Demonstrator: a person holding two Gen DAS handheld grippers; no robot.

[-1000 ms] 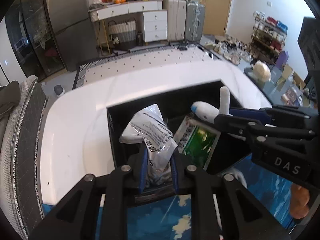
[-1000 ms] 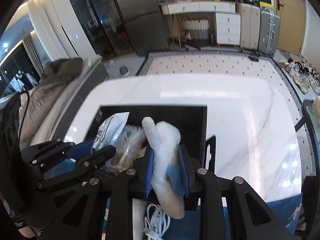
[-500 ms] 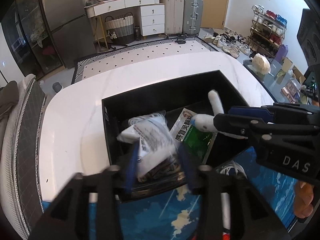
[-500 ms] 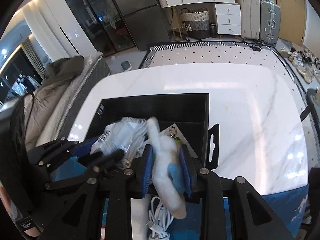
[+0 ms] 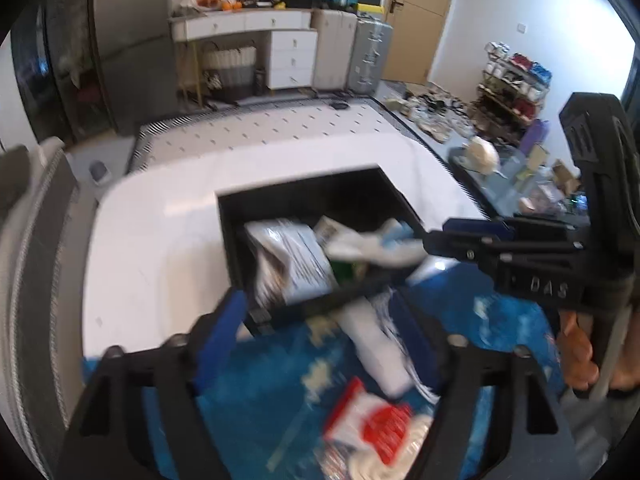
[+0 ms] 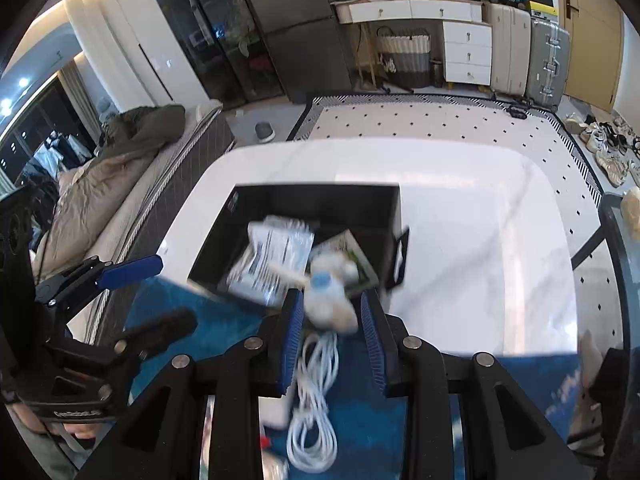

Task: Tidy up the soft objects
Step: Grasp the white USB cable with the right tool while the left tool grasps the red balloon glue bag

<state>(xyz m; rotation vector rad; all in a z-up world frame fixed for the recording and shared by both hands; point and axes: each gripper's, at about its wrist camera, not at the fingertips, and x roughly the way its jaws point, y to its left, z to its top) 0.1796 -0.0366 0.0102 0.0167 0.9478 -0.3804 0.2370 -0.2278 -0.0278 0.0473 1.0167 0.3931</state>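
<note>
Compared with a second ago, the left gripper [image 5: 316,308] no longer clamps the crinkly printed packet [image 5: 292,264]. Its blue-padded jaws are opening, spread wide with nothing between them, and it has drawn back over the blue patterned cloth [image 5: 460,312] at the bottom of the left wrist frame. The packet now lies loose inside the black box [image 5: 304,188].

In the right wrist view the right gripper [image 6: 330,304] has also backed away. The soft white plush toy [image 6: 328,300], with its pale blue patch, used to sit deep between the ribbed blue pads. It is now only at their tips, over the near rim of the box. It is blurred, so I cannot tell whether the pads still pinch it.

Nearest the cameras, on the cloth, lie a coiled white cable [image 6: 316,400], smooth and rubbery, and a glossy red and white packet [image 5: 376,416].

At mid frame, the box is rectangular with matte, straight walls. It also holds a flat, shiny green sachet [image 6: 362,264] beside the printed packet. The box stands on a glossy white table [image 5: 160,248] with rounded corners.

Beyond it, in the upper part of both frames, are a white rug [image 6: 440,124] with small dark dots and hard-shell suitcases [image 6: 548,60].
</note>
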